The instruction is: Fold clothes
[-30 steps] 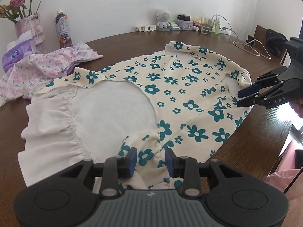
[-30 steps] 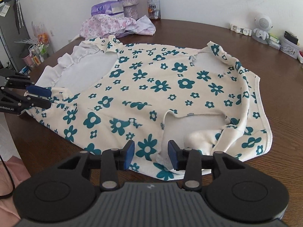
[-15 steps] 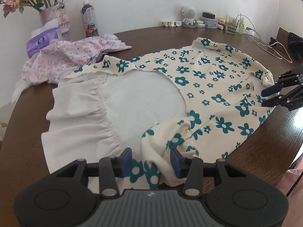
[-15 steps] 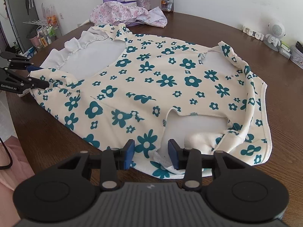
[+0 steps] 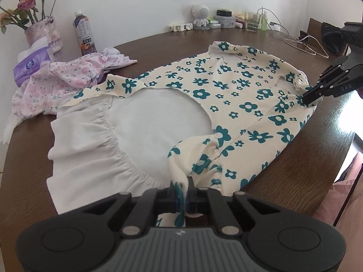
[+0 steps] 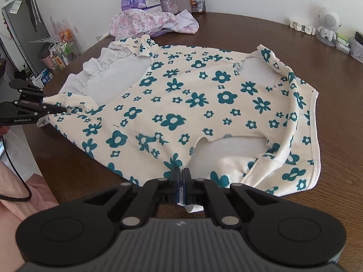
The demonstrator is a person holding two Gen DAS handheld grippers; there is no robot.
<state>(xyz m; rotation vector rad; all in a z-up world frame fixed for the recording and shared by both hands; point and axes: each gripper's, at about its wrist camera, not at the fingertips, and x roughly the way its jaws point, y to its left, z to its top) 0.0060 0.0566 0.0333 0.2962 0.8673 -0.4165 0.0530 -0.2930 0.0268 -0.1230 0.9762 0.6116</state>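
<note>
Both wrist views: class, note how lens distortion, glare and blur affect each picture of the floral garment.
Left wrist view: the table edge bows under fisheye distortion, and bright glare washes out the lower right. Right wrist view: the floral garment is evenly lit and sharp, corners vignette dark, and the right gripper looms large, shut on the hem.
</note>
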